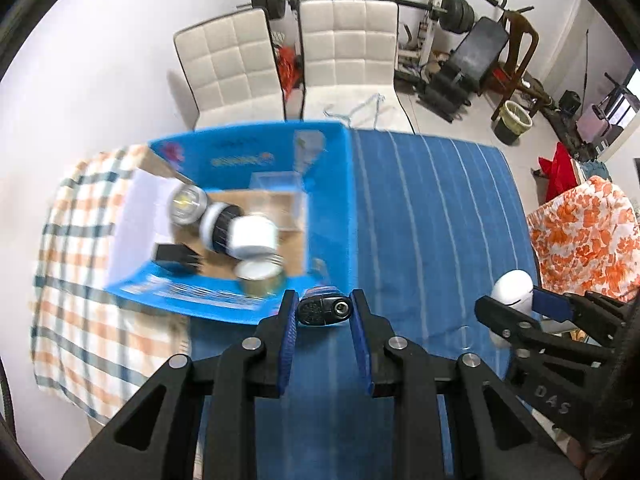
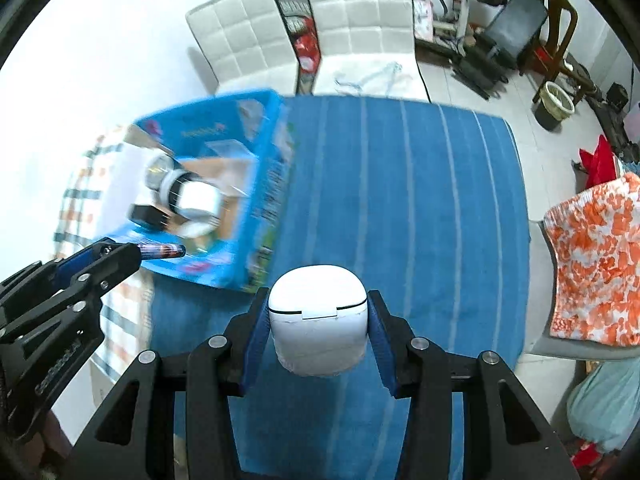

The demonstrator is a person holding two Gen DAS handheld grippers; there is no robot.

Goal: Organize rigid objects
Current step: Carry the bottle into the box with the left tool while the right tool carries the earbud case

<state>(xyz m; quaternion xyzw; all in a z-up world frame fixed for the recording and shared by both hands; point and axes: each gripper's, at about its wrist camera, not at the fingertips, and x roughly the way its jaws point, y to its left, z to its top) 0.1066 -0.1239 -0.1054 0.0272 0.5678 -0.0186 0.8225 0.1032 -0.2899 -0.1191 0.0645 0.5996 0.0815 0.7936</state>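
My left gripper [image 1: 324,300] is shut on a small black lighter-like device [image 1: 323,311], just off the near right corner of an open blue box [image 1: 328,152]. In the box lie a flashlight [image 1: 208,212], a white cylinder [image 1: 254,236], a tin can [image 1: 260,278] and a black item [image 1: 176,256], all blurred. My right gripper [image 2: 318,294] is shut on a white rounded case [image 2: 318,320] above the blue striped cloth [image 2: 400,200]. The right wrist view shows the left gripper [image 2: 136,250] at the box [image 2: 272,184] near edge, with the dark device [image 2: 164,250] in it. The right gripper [image 1: 524,304] and case [image 1: 514,290] appear at right.
A checked orange and teal cloth [image 1: 72,280] covers the surface left of the box. Two white padded chairs [image 1: 348,40] stand behind the table. An orange floral cloth [image 1: 584,232] hangs off the right side. Gym gear and a bin [image 1: 514,120] stand on the floor beyond.
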